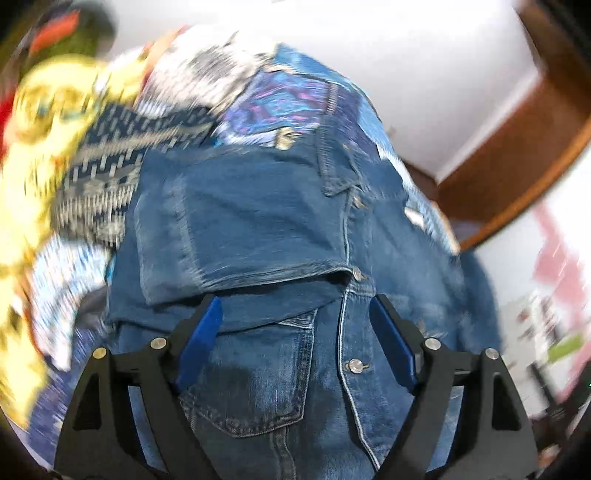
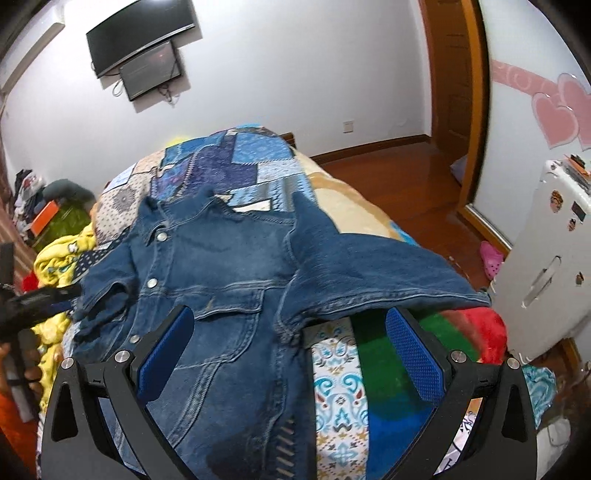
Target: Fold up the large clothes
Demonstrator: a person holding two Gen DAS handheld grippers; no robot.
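A blue denim jacket (image 2: 207, 266) lies front up on a bed covered by a patchwork quilt (image 2: 251, 155). One sleeve (image 1: 236, 229) is folded across the chest in the left wrist view; the other sleeve (image 2: 373, 273) stretches out to the right. My left gripper (image 1: 295, 314) is open just above the jacket's button placket (image 1: 355, 365), holding nothing. It also shows at the left edge of the right wrist view (image 2: 55, 299) by the folded sleeve. My right gripper (image 2: 288, 325) is open over the jacket's right side, under the outstretched sleeve.
A yellow patterned cloth (image 2: 55, 258) and other fabrics (image 2: 340, 387) lie bunched around the jacket. A white fridge (image 2: 546, 266) stands at the right, a wooden door frame (image 2: 476, 110) and floor (image 2: 406, 177) beyond the bed. A TV (image 2: 140, 33) hangs on the far wall.
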